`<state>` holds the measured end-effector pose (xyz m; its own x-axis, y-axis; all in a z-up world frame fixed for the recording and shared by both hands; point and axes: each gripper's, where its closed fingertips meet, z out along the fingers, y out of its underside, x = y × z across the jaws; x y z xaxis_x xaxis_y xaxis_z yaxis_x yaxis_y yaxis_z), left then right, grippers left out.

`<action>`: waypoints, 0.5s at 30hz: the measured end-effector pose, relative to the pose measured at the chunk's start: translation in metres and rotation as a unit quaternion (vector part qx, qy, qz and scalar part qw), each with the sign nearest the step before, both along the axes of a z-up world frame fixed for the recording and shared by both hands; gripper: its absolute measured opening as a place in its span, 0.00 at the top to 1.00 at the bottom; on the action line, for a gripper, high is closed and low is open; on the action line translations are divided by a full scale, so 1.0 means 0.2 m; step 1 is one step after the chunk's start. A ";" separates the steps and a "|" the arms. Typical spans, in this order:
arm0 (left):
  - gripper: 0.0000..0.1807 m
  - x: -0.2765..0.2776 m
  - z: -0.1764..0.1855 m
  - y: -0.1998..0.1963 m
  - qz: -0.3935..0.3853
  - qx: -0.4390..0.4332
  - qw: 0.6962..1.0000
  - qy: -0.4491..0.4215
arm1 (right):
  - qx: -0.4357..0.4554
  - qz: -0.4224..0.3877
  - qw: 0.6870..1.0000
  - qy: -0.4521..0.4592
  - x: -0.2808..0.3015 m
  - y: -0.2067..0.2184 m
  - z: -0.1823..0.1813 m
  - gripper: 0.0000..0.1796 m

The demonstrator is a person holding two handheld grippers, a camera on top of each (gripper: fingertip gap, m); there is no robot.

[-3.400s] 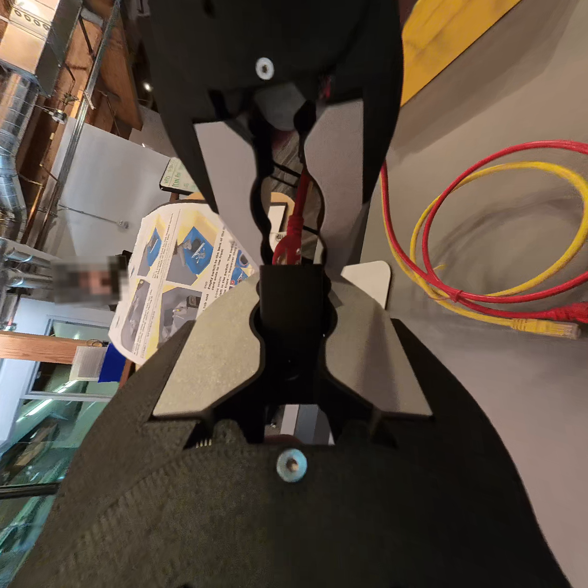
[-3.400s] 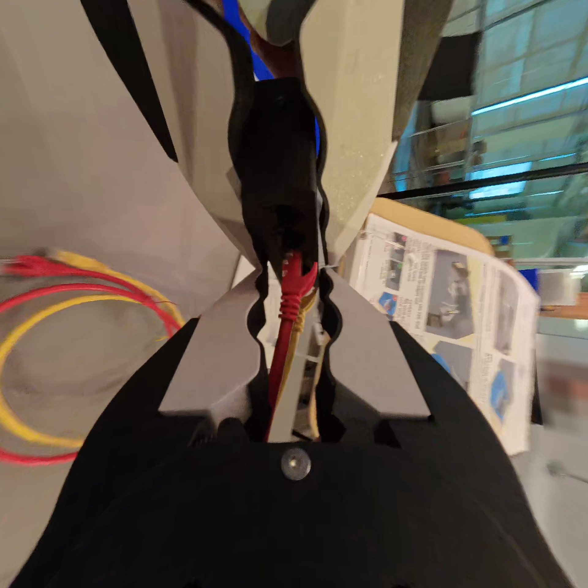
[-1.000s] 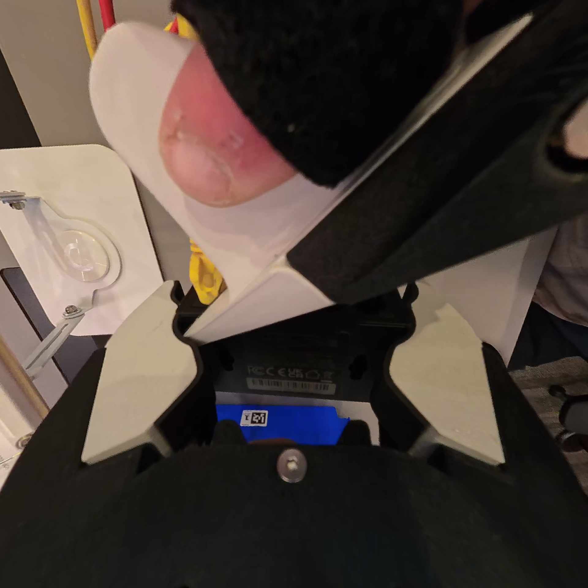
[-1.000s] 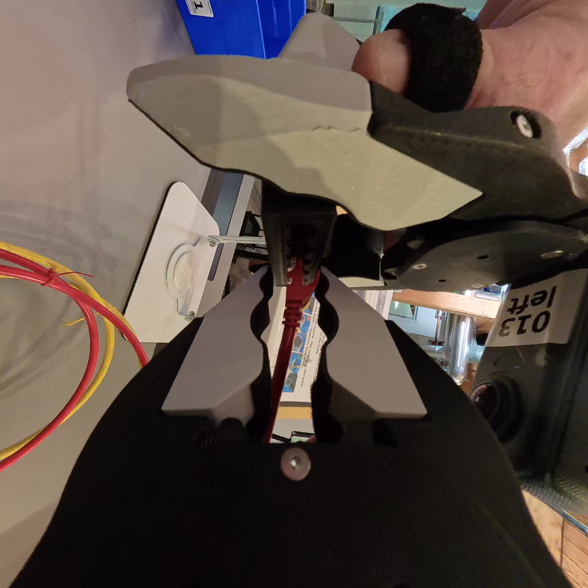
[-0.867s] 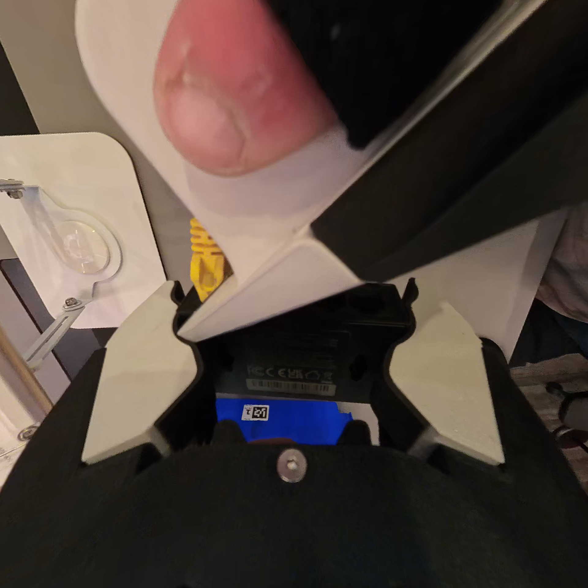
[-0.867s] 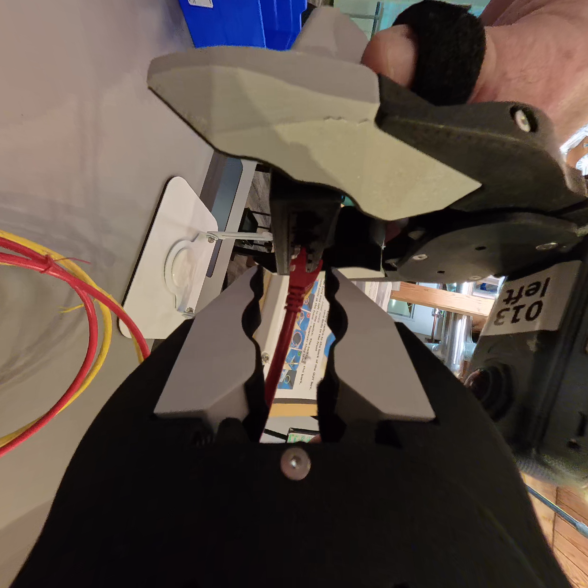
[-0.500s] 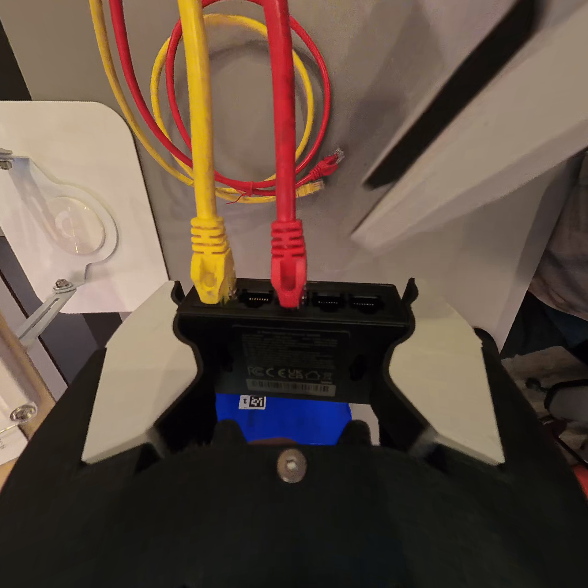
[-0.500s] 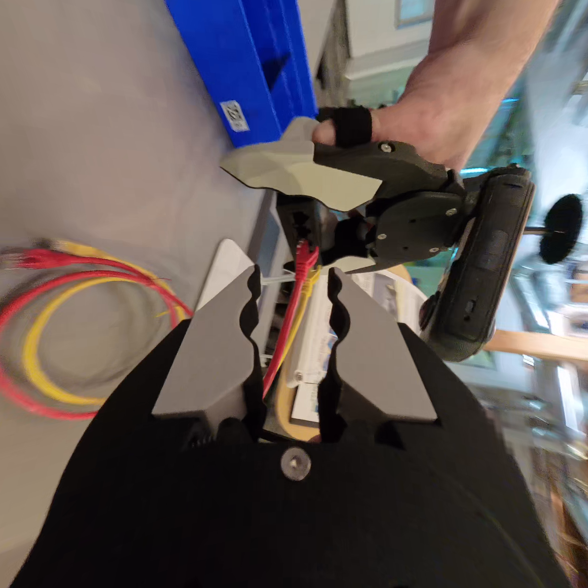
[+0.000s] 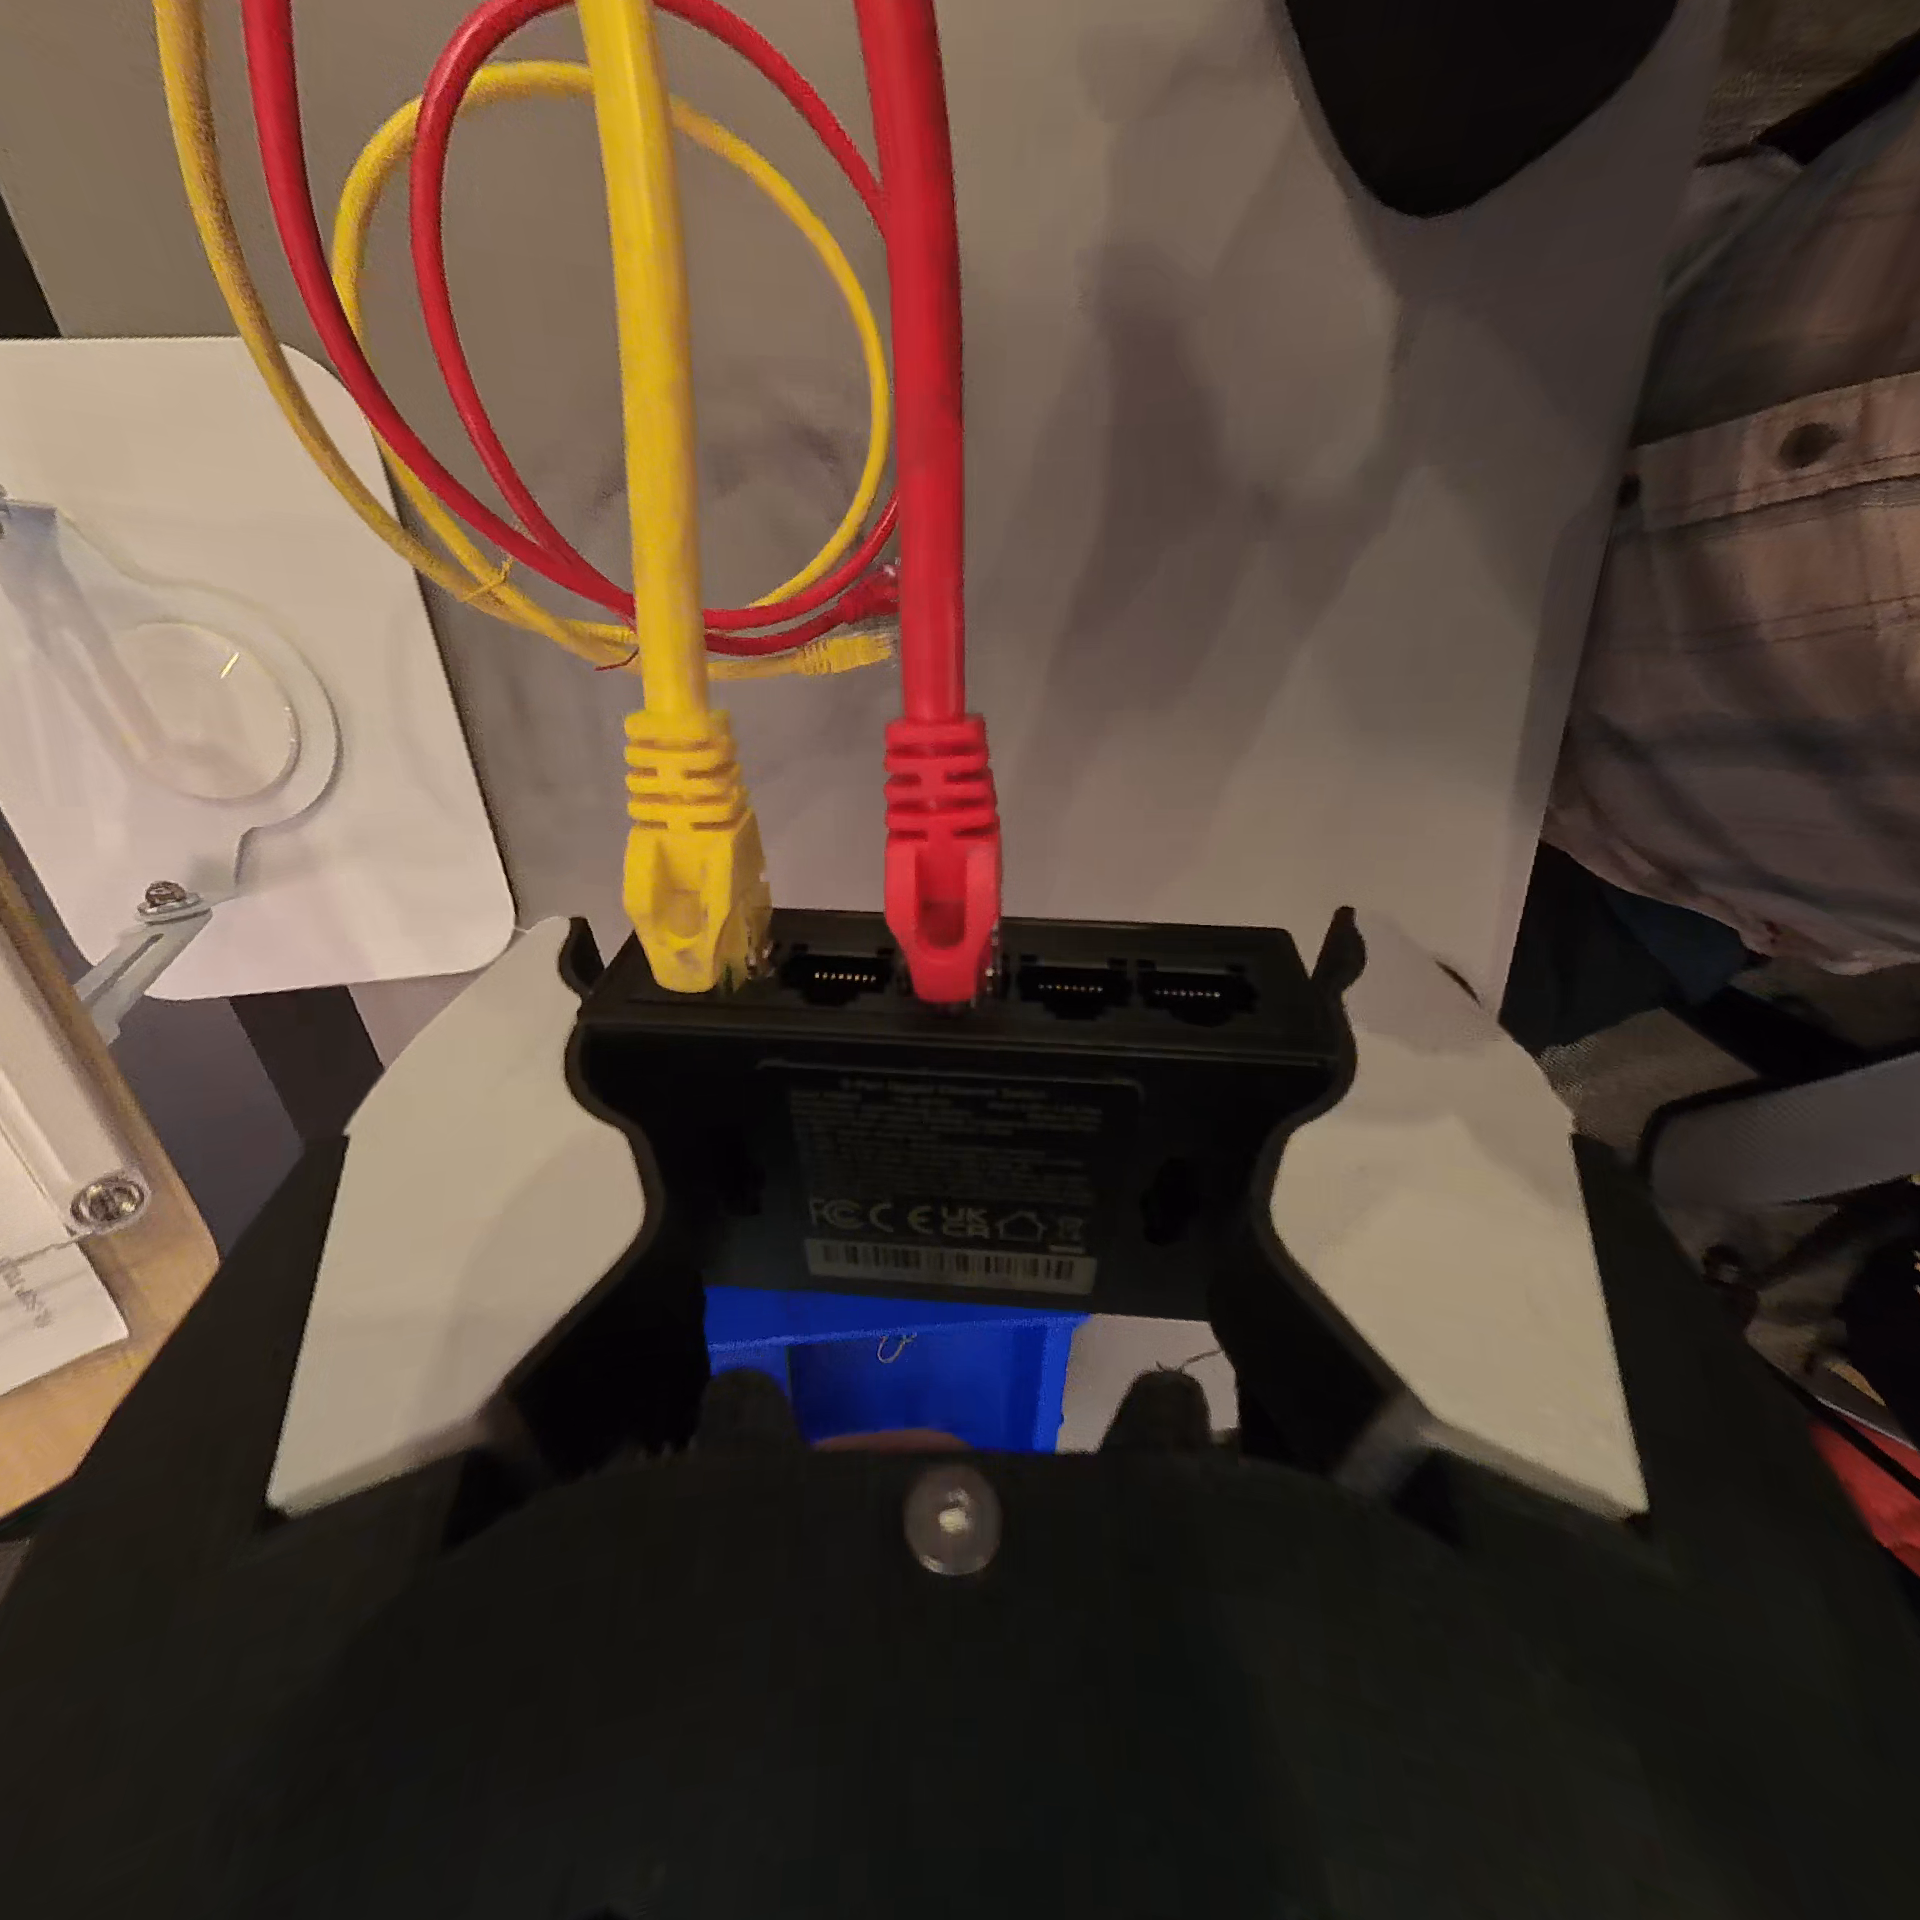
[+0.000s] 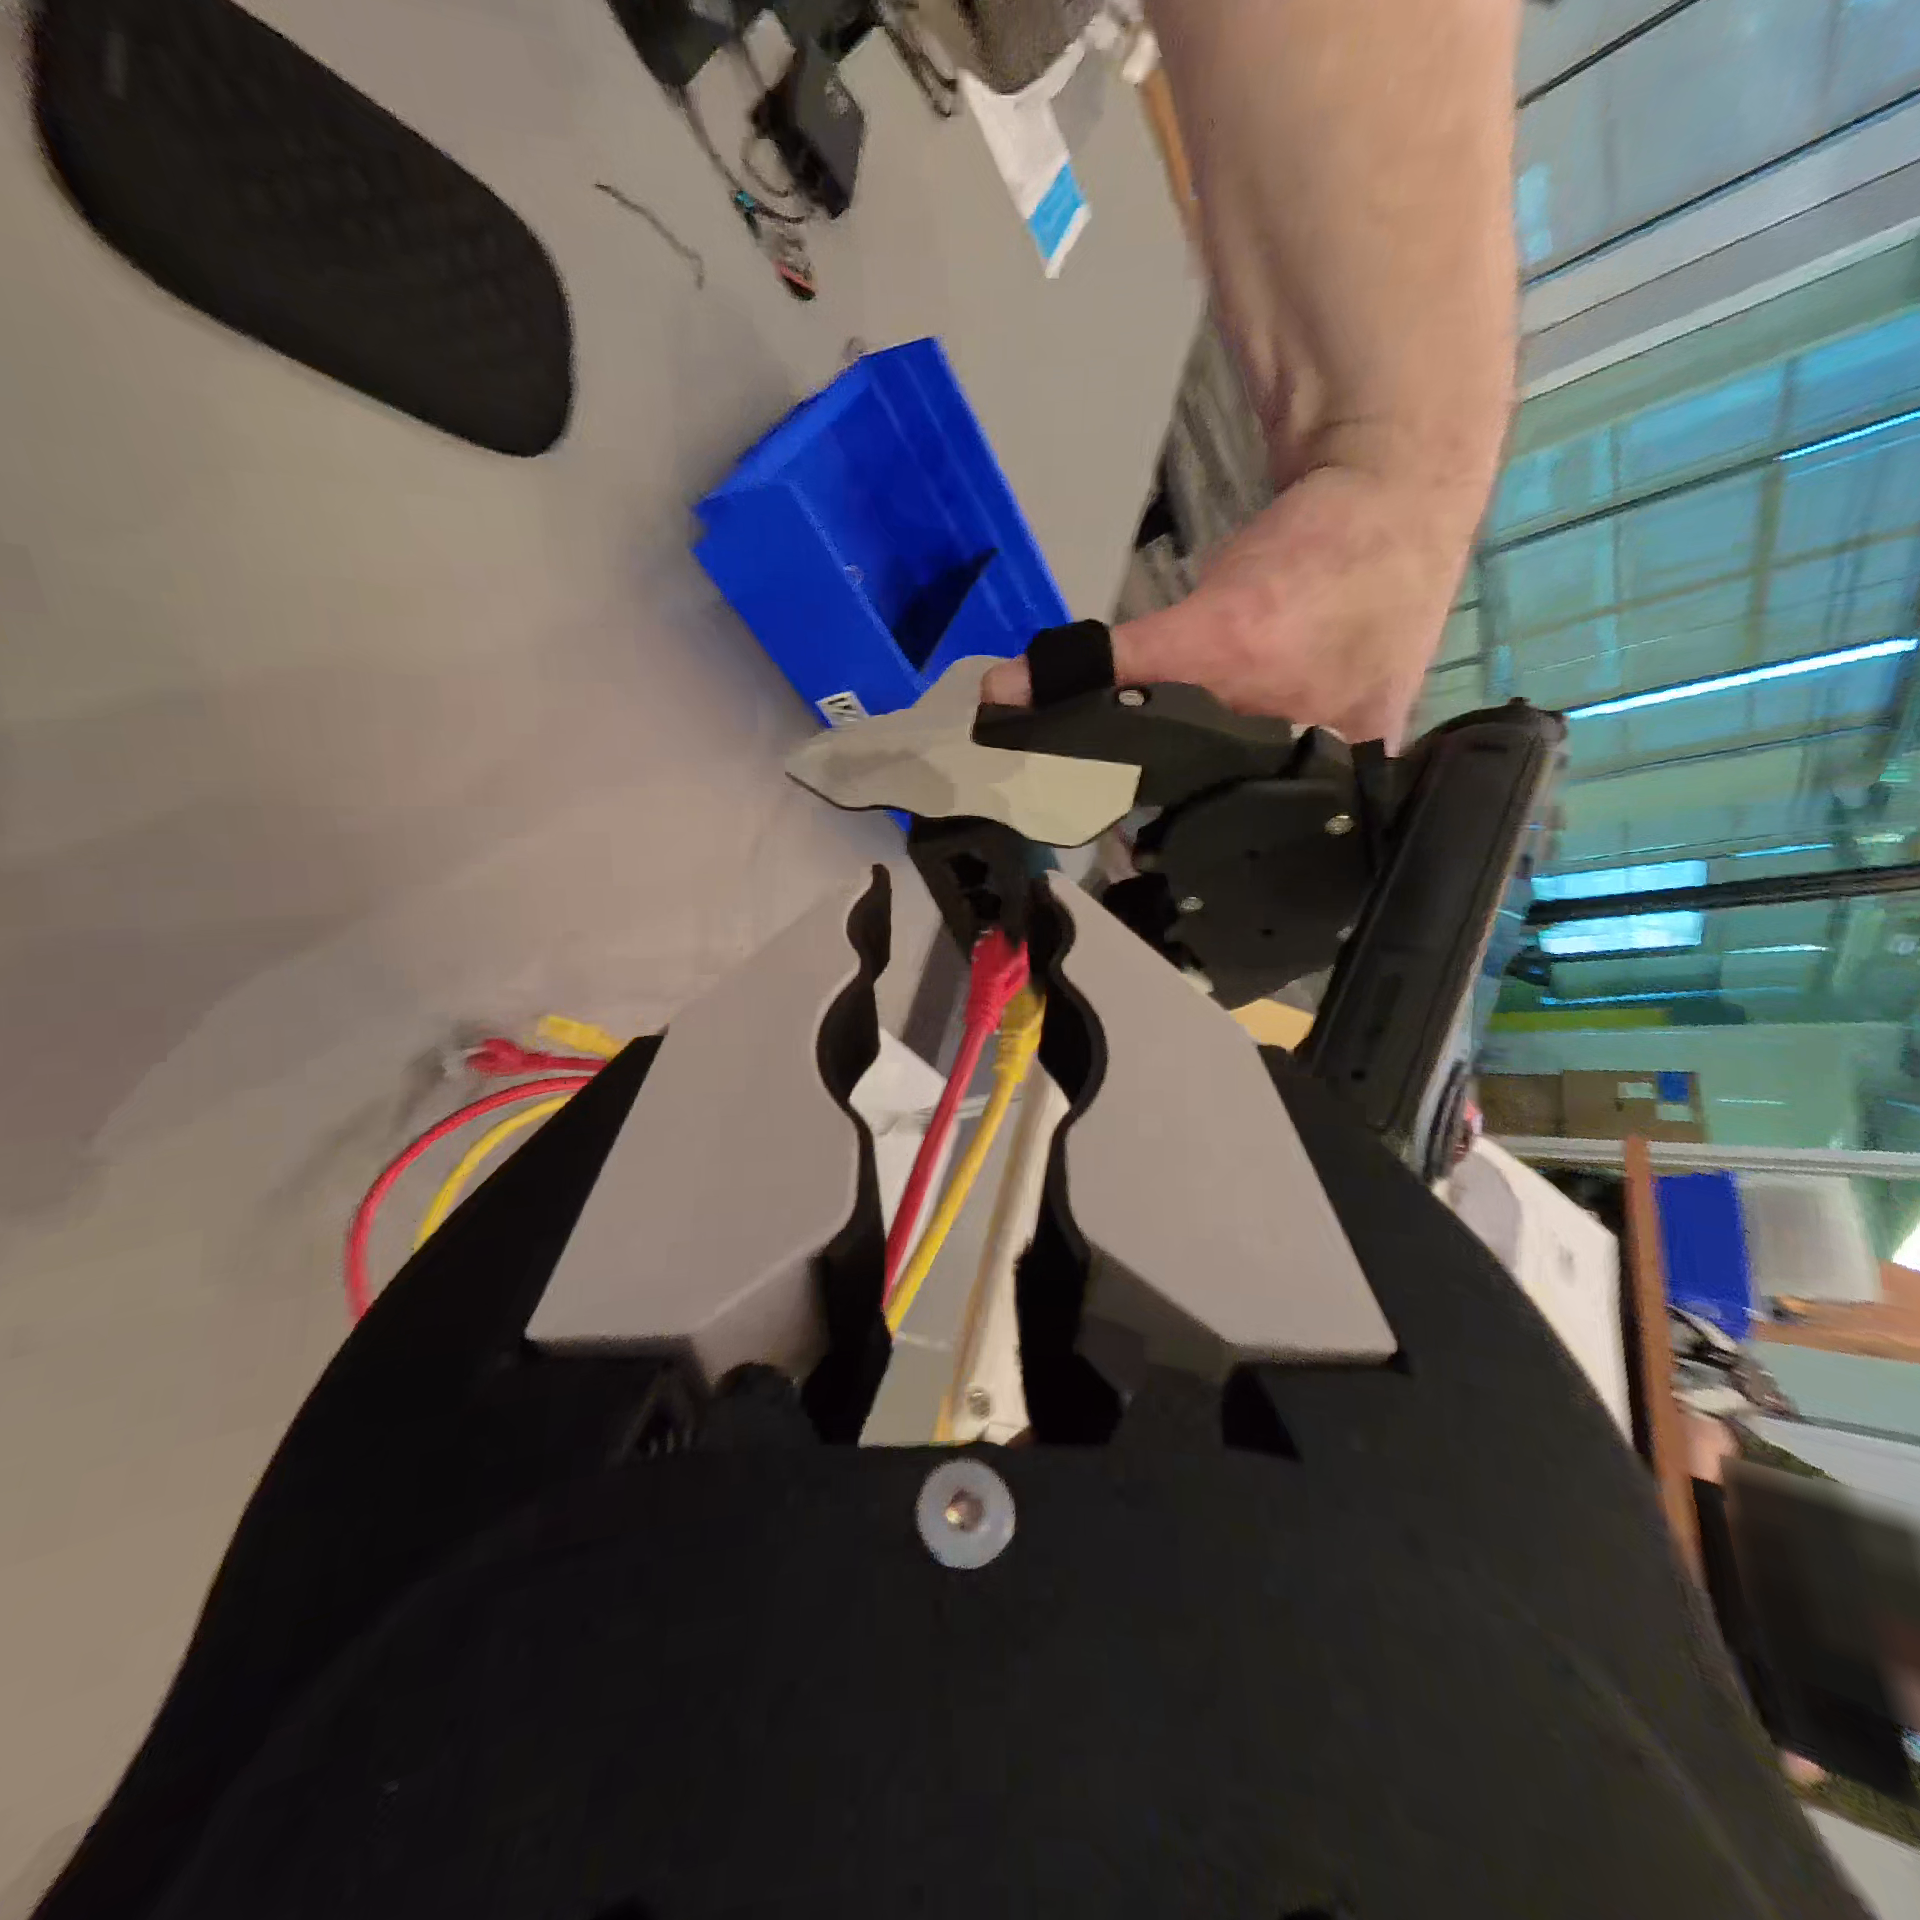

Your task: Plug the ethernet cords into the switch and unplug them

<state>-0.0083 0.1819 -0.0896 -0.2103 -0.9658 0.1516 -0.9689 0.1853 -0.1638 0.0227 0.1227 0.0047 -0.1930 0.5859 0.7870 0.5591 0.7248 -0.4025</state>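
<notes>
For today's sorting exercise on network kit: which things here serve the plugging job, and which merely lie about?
Job:
switch, held in left claw
yellow cord, plugged in
red cord, plugged in
right claw, open

Lying about:
blue bin
white plate
black pad

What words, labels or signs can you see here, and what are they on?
I will not copy writing out, so here is only where it stands.
Switch underside: printed label with small print, marks and a barcode.
Blue bin: white sticker, too blurred to read.
White sheet, left edge: faint marks, too small to read.
Yellow cord and red cord: none visible.
</notes>
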 end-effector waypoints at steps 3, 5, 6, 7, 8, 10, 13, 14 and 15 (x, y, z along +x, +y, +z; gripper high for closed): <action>0.30 -0.03 0.04 -0.01 -0.003 0.001 1.000 0.008 | 0.057 -0.029 0.997 0.045 -0.03 0.06 0.03 0.87; 0.30 -0.06 0.06 -0.02 -0.005 0.004 1.000 0.017 | 0.078 -0.041 0.993 0.078 -0.03 0.10 0.02 0.86; 0.30 -0.06 0.07 -0.02 -0.004 0.003 1.000 0.019 | 0.085 -0.043 0.991 0.091 -0.03 0.11 0.01 0.85; 0.30 -0.07 0.08 -0.02 -0.005 0.000 1.000 0.023 | 0.089 -0.041 0.989 0.107 -0.03 0.12 0.00 0.85; 0.30 -0.07 0.08 -0.02 -0.007 0.004 1.000 0.026 | 0.100 -0.035 0.987 0.119 -0.03 0.12 0.00 0.85; 0.30 -0.07 0.09 -0.03 -0.009 0.002 0.999 0.034 | 0.090 -0.039 0.989 0.111 -0.05 0.14 -0.02 0.80; 0.30 -0.07 0.09 -0.03 -0.010 0.001 0.999 0.041 | 0.097 -0.041 0.989 0.106 -0.05 0.16 -0.03 0.78; 0.30 -0.07 0.09 -0.03 -0.008 0.003 0.999 0.042 | 0.102 -0.047 0.988 0.101 -0.05 0.18 -0.04 0.79; 0.30 -0.07 0.10 -0.03 -0.005 0.002 0.999 0.044 | 0.110 -0.053 0.988 0.100 -0.05 0.19 -0.04 0.82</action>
